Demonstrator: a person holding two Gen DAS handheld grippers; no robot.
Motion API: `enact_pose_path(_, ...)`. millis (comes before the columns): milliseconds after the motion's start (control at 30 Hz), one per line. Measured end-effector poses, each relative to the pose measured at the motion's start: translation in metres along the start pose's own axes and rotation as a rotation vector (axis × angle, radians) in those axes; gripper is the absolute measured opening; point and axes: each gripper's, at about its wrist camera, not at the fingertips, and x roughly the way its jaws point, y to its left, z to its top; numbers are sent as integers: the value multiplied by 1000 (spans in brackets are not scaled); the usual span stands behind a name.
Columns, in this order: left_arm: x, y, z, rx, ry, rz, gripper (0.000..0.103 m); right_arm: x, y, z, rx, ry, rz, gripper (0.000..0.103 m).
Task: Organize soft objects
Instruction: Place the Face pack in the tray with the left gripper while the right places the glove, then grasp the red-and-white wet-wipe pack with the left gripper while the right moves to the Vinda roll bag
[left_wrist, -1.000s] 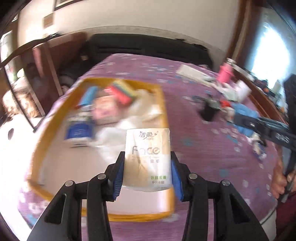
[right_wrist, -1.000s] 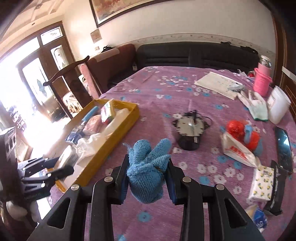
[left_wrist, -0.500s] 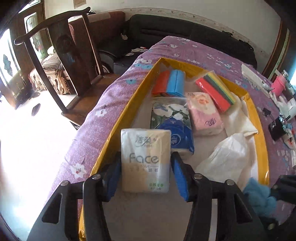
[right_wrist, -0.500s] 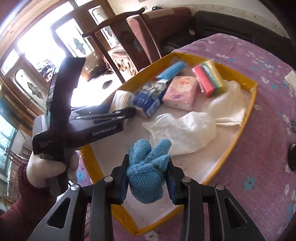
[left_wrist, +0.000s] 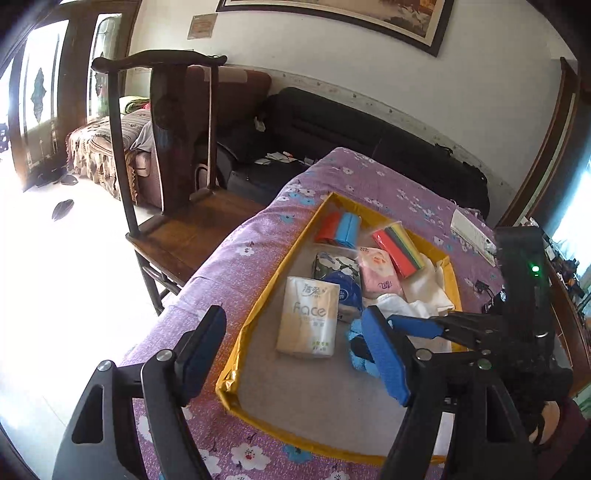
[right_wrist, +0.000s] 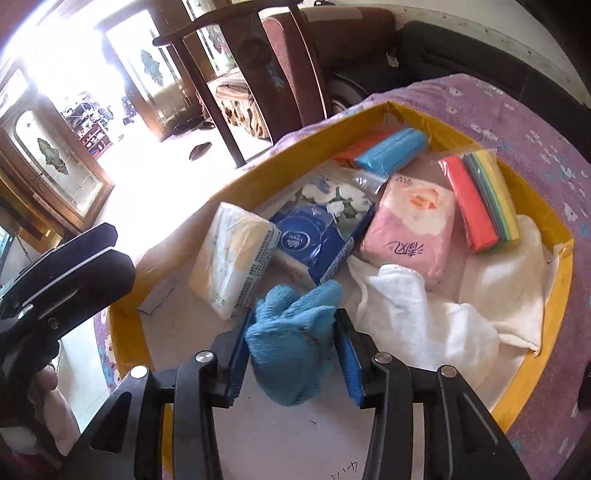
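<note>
Released tissue pack (left_wrist: 308, 319) lies by tray wall (left_wrist: 255, 325); left tongs (left_wrist: 295, 354) wide, right tongs (right_wrist: 291, 354) grip blue cloth (right_wrist: 293, 343)

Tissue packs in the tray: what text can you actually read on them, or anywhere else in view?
"Face": large letters on the white tissue pack, with Chinese characters above them that I cannot make out.
Pink tissue pack: Chinese brand characters, seen upside down, not legible.
Blue tissue pack: round logo and edge print, too small to read.
Handwriting on the tray floor, near the bottom edge: unreadable.
Wall plaque: blurred.

home living room | sofa (left_wrist: 369, 144) | wooden chair (left_wrist: 173, 155) | framed painting (left_wrist: 332, 14)
</note>
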Motion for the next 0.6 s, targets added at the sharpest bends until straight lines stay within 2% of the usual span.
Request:
enact_pose_path(67,-6,0,-3,1,-19,6,76,-22,-5,-4,3,-57,-24,73)
enact_pose_path(233,-22,-18,-12,29,-61,-72,78,-90,-43,-44,80,-168,-116,74)
enact_pose_path(433,-35,-77,-28,149,-91,-205,83,-172,-159,-118,308,-214,-346,75)
enact_pose_path(500,-34,-97,-36,187,-78,-228,83,-194,-205,-143,405,-202,-438,75)
enact_pose_path(600,-28,-122,-46,224,-43,-251,83,-214,-263,-165,506,-190,-505,75)
